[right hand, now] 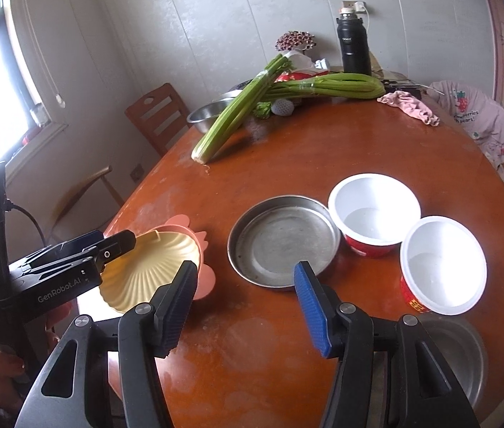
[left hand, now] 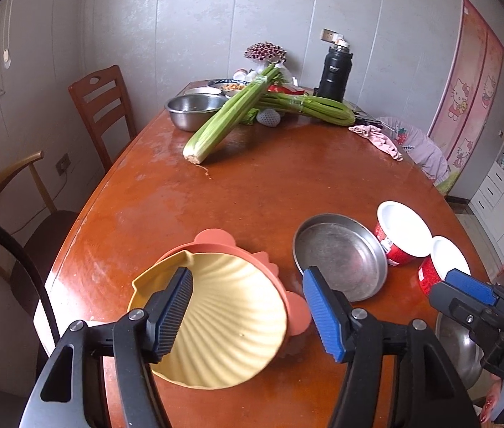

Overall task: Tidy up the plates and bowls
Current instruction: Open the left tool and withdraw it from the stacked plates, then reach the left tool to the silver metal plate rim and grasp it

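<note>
A pale yellow shell-shaped ribbed plate (right hand: 144,274) lies nested upright on a salmon-pink plate with scalloped lobes (right hand: 200,246), at the table's nine o'clock edge. Just beside them, toward three o'clock, a round shallow stainless-steel plate (right hand: 282,240) lies flat and empty. At its two o'clock stands a red bowl with a white inside (right hand: 375,210), upright and touching its rim; a second such red-and-white bowl (right hand: 442,265) stands at four o'clock, touching the first.

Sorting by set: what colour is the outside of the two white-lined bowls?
Red, with light markings, on both bowls; the right wrist view shows it best.
</note>
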